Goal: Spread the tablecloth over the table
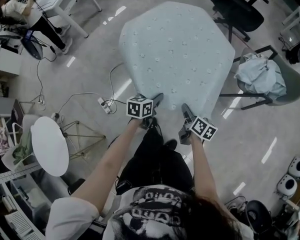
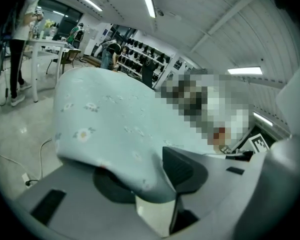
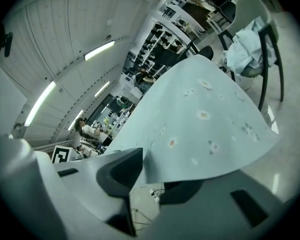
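Tablecloth: the pale flowered tablecloth [image 1: 177, 49] lies ahead of both pairs of jaws, draped right over the table. I see none of the table itself, only its shape under the cloth.
Near hem: it runs across just in front of me, and each gripper has a bit of it between its jaws.
Left gripper: on the left gripper [image 2: 145, 181] the jaws stand apart. The hem droops over one pad and down into the gap, with the other pad [image 2: 182, 169] just beside the cloth and not pinching it, so I read this as released.
Right gripper: on the right gripper [image 3: 150, 181] the jaws are likewise spread. The cloth rests on the far-side jaw, and the dark pad [image 3: 121, 174] stands free of it, so nothing is clamped.
Done, as I judge it: the top is covered, and the far and side edges hang down past the rim.
Left to do, as I judge it: draw both pairs of jaws back off the hem and check that the near edge hangs evenly.
Count, task things: one tablecloth, one table beneath it, two grippers, and one marker cube on each, so two cubes.
Count, surroundings: beyond the right jaws stand a chair with a bundle of fabric on it [image 1: 260, 76] and a black office chair [image 1: 237, 6].
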{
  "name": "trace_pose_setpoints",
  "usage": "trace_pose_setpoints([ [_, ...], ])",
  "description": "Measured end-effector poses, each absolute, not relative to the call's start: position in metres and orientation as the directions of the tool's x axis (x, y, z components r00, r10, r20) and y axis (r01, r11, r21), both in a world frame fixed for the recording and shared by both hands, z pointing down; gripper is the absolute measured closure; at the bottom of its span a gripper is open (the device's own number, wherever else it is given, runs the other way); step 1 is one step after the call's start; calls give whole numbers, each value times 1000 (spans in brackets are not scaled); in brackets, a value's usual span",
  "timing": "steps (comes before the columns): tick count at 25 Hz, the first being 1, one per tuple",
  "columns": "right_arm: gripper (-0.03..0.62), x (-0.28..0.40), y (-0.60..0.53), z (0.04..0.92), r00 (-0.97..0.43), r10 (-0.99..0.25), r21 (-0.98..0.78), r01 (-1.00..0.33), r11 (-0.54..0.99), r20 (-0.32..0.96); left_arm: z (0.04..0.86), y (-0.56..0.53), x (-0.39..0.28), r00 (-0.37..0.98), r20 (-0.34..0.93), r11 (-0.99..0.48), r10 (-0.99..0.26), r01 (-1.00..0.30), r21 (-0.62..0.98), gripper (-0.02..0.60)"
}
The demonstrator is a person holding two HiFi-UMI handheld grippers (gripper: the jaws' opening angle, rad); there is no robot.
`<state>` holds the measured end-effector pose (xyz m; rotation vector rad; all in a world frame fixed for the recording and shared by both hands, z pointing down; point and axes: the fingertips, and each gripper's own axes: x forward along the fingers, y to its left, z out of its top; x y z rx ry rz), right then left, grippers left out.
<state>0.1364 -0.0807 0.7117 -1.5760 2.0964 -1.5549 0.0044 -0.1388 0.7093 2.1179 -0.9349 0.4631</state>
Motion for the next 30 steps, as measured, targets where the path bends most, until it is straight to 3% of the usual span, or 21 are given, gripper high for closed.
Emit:
trace_pose_setpoints([
  [4,502,136,-70,713,-492,-730,-734,-679,-20,475,712,-127,0,663,578,-421,-475,-748,512,399],
  [15,505,140,-22,703,-527,-704,-714,-699,40,476,709,-66,-21,632,604,-436,-486,-774,460,396],
  [30,527,117,-15,572,-615,-737,-588,-716,375,278,585,-46,-5,694,389,-596,-606,-720,356,399],
])
